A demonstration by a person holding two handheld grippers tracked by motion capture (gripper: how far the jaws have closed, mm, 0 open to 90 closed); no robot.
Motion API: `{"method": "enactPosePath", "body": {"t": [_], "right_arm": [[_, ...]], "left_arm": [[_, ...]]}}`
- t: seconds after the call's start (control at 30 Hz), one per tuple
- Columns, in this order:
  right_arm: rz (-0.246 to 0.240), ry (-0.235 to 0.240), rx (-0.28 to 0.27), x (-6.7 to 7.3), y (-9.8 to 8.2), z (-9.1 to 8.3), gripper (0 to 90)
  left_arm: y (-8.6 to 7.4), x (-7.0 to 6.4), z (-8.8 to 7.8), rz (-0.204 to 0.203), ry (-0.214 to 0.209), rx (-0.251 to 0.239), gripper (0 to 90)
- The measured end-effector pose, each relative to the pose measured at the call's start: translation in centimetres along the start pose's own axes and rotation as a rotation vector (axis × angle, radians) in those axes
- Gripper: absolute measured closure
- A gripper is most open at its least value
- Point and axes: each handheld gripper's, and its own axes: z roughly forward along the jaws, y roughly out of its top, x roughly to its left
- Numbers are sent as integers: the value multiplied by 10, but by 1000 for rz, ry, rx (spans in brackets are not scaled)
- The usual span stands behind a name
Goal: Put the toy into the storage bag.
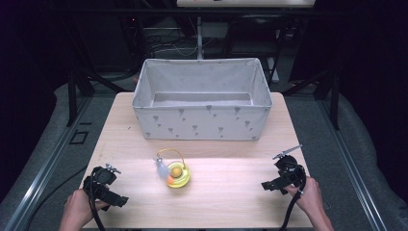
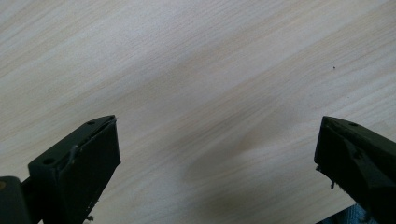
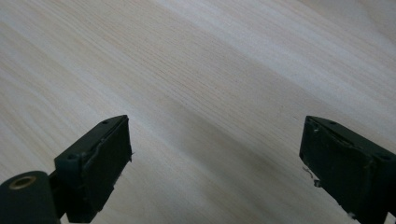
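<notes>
Wooden table [image 1: 231,192], grey fabric bin [image 1: 202,120], yellow toy [image 1: 177,175] outside.

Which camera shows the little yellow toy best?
The high view: the yellow toy lies in full on the table, before the fabric bin. Both gripper views look down at bare wood between open jaws.

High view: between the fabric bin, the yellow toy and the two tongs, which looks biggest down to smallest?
1. Fabric bin, by far the largest.
2. Left tongs and right tongs: they look about alike, so no ranking between them.
3. Yellow toy, slightly smaller than either tongs, though close.
</notes>
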Motion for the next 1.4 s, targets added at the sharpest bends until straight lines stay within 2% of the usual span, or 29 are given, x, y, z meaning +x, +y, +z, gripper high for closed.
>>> {"method": "enactPosePath", "body": {"t": [0.13, 0.23, 0.47, 0.5, 0.57, 0.67, 0.7, 0.73, 0.83, 1.1, 1.4], "right_arm": [[6, 14, -3, 2, 0, 1, 85], [-2, -1, -1, 3, 1, 1, 86], [0, 5, -7, 5, 2, 2, 85], [1, 16, -9, 4, 1, 1, 85], [-4, 5, -3, 3, 1, 1, 85], [-20, -4, 10, 2, 1, 0, 86], [-2, 10, -3, 3, 1, 1, 85], [-14, 0, 10, 3, 2, 1, 86], [-9, 7, 4, 5, 2, 2, 86], [-12, 6, 11, 3, 2, 1, 86], [-10, 6, 12, 3, 2, 2, 86]], "left_arm": [[0, -1, 0, 2, 1, 9, 5], [2, -5, -5, 18, 1, 8, 5], [10, -16, -17, 51, -17, -11, 5], [12, -19, -21, 65, -18, -17, 5], [13, -21, -24, 69, -20, -26, 5], [17, -30, -31, 97, -38, -35, 5], [18, -32, -32, 105, -40, -34, 6], [18, -34, -34, 108, -47, -37, 5], [20, -38, -39, 119, -55, -45, 6], [34, -55, -61, 185, -83, -103, 5], [47, -61, -71, 237, -104, -105, 4]]}}
